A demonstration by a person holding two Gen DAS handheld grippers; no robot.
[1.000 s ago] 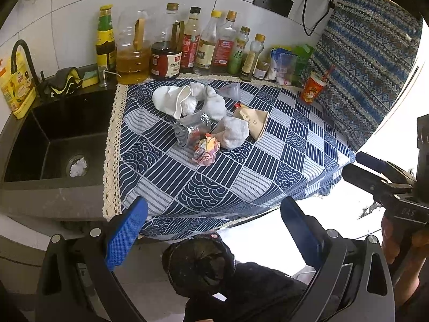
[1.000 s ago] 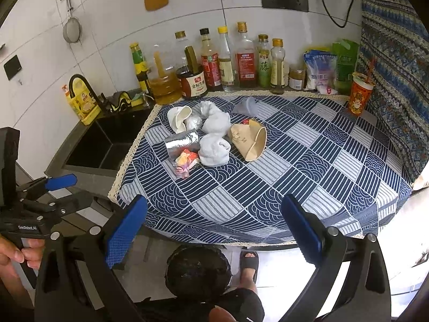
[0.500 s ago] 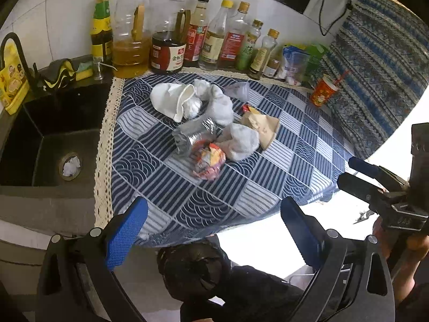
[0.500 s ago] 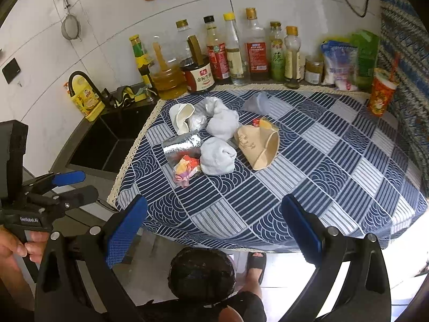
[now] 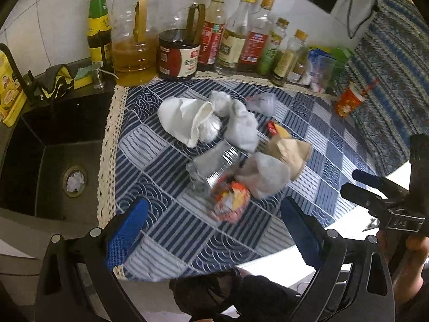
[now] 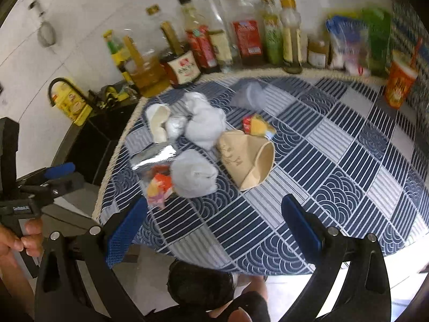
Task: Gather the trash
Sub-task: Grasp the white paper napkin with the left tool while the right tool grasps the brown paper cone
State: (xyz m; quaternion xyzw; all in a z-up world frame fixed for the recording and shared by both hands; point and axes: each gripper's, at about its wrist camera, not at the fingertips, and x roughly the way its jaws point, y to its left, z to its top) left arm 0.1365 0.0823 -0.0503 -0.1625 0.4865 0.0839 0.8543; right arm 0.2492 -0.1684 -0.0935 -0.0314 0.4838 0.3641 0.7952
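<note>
A heap of trash lies on the blue patterned tablecloth (image 5: 150, 214): a white paper cup (image 5: 185, 120), crumpled tissues (image 5: 241, 128), a silver foil wrapper (image 5: 211, 166), a red-orange snack wrapper (image 5: 230, 201) and a tan paper cup (image 6: 246, 161). My left gripper (image 5: 214, 230) is open above the counter's near edge, just short of the snack wrapper (image 6: 159, 187). My right gripper (image 6: 214, 228) is open too, near the front edge, below the tissue ball (image 6: 193, 173). Neither holds anything.
A row of sauce and oil bottles (image 5: 177, 40) lines the tiled back wall. A black sink (image 5: 48, 155) with a tissue in its drain lies left. A red paper cup (image 5: 348, 102) stands at the back right. A black bag (image 6: 201, 281) hangs below the counter.
Both grippers have moved forward and closer to the trash heap, which now fills more of each view. Both stay open and empty.
</note>
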